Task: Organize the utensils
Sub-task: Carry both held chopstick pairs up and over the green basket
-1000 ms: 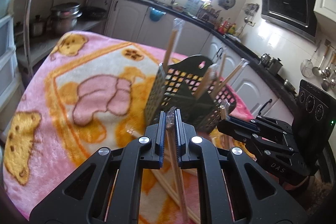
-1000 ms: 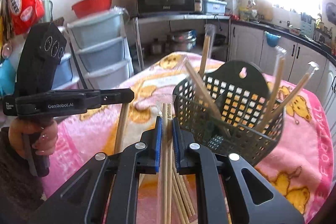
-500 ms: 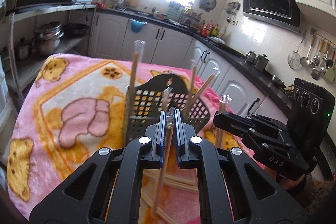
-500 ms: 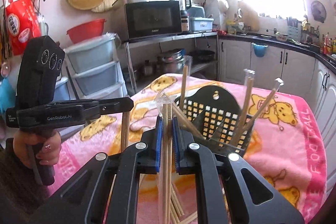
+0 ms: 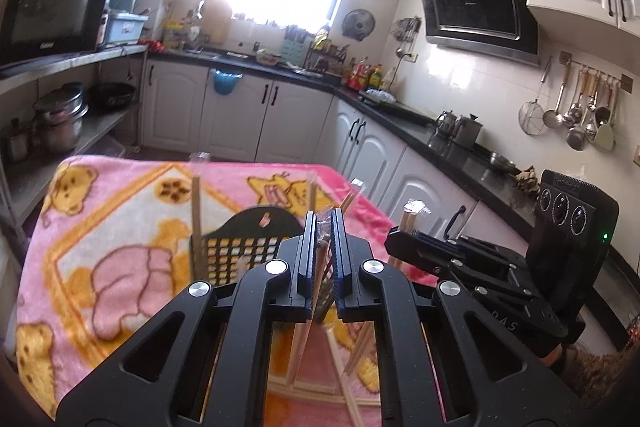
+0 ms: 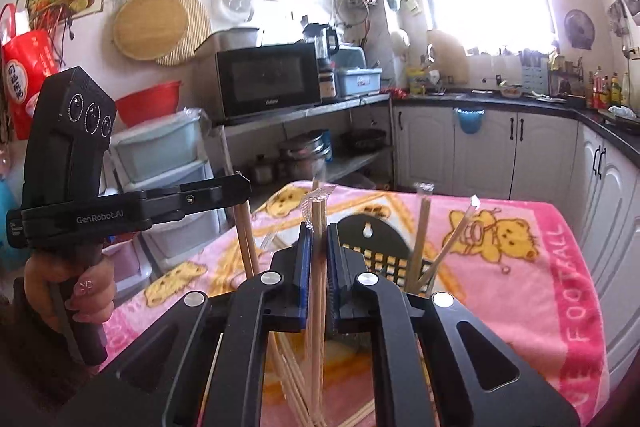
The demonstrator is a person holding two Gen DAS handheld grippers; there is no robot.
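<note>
black slotted basket [image 6: 370, 243] with several wrapped chopsticks [image 6: 422, 235] upright inside

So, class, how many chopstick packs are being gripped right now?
2: one chopstick pack in the left gripper, another in the right gripper. None seems hidden.

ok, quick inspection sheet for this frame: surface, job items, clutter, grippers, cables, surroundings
Surface: pink cartoon blanket over the table.
Job's things: black perforated basket holding several wrapped chopsticks upright; loose chopsticks lying on the blanket.
Clutter: nothing seen.
Grippers: left gripper shut on a wrapped chopstick pair; right gripper shut on another wrapped pair. Both raised near the basket.
Cables: hoses and wires on the wall by the window, none at the table.
Surroundings: microwave, range hood, hanging ladles.
</note>
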